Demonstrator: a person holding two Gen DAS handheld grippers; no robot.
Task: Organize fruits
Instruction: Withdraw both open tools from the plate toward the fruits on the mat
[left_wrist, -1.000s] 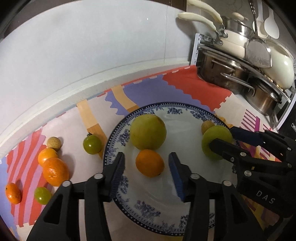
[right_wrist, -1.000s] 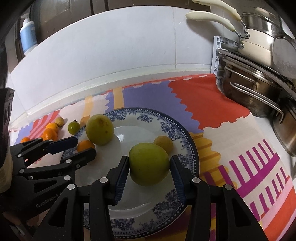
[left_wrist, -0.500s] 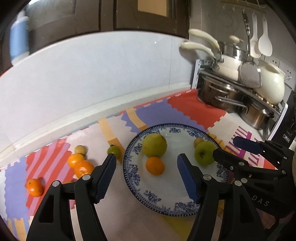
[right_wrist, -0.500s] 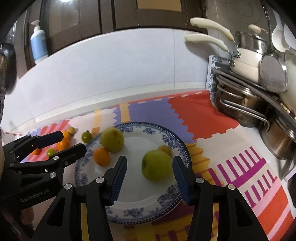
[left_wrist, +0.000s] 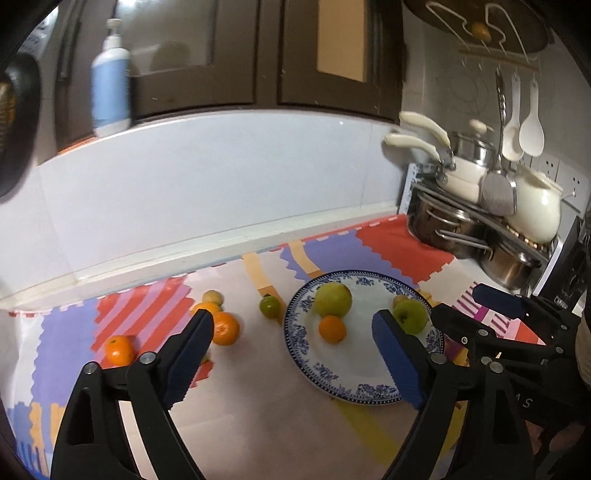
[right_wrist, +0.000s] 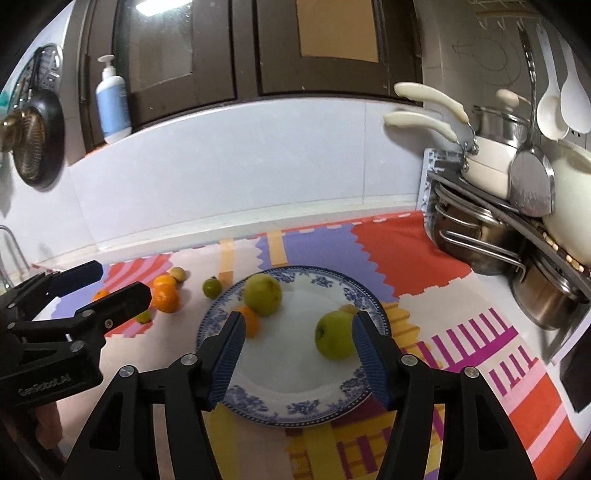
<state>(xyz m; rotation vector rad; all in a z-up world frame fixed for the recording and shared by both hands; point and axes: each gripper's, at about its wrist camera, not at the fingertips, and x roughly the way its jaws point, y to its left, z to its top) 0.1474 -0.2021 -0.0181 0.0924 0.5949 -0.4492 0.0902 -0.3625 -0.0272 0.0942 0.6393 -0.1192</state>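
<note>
Four fruits sit on the blue-and-white patterned plate (right_wrist: 364, 295): a large yellow-green fruit (right_wrist: 263, 294), a small orange (left_wrist: 332, 329), a green apple (right_wrist: 335, 340) and a small yellowish fruit behind it. Both jaws have just been opening with nothing between them, so the left gripper (left_wrist: 291, 354) and right gripper (right_wrist: 297, 354) hang spread and empty. Roughly half remains, I'd say: several oranges (left_wrist: 226, 333) and small green fruits (left_wrist: 269, 307) lie loose on the colourful bench mat (left_wrist: 147, 306) left of the plate.

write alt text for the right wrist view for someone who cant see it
The right gripper hangs open and empty above a blue-patterned plate holding a green apple, a larger yellow-green fruit and an orange. Its jaws have just been opening. The left gripper, also open, is at left, above small oranges lying on a colourful mat.
</note>
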